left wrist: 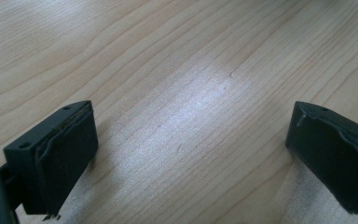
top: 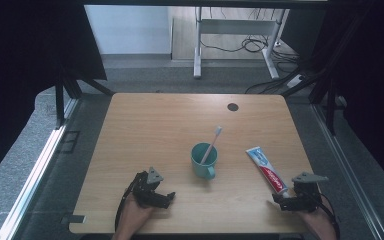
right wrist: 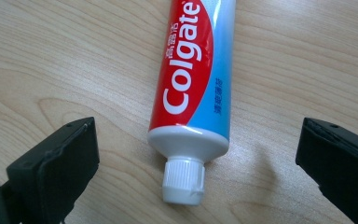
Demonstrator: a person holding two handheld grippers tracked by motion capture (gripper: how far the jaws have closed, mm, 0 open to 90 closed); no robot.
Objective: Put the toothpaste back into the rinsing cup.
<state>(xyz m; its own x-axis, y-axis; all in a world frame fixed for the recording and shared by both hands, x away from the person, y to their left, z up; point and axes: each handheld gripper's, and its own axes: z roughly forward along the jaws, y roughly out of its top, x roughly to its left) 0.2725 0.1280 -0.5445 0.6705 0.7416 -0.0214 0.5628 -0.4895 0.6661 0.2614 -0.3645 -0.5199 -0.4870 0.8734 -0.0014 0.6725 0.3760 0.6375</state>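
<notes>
Tabletop (top: 145, 125) work is getting under way, and we are holding both grippers low at the near edge of the pale wooden surface. Our right gripper (top: 286, 202) is lining up on the toothpaste tube (top: 266, 170), which is lying flat just ahead of it, white cap (right wrist: 183, 180) pointing back toward us. In the right gripper view the jaws are standing wide apart, one on each side of the cap end, touching nothing. Our left gripper (top: 162, 199) is also spread and empty, with bare wood (left wrist: 186, 102) between its jaws. Ahead of it and toward the right gripper's side, a teal mug (top: 202, 161) is standing upright, well apart from both tools, with a toothbrush (top: 211, 145) leaning in it, bristles up.

We are judging this to be the approach to a grasp on the tube. The next move is calling for the right gripper to ease forward until the jaws are straddling the tube's shoulder, then close across its width without rolling it.

Beyond the table, grey flooring is running to a white desk frame (top: 198, 45) with loose cables, dark curtains are hanging at both sides, and a small dark disc (top: 232, 107) is sitting near the table's far edge.
</notes>
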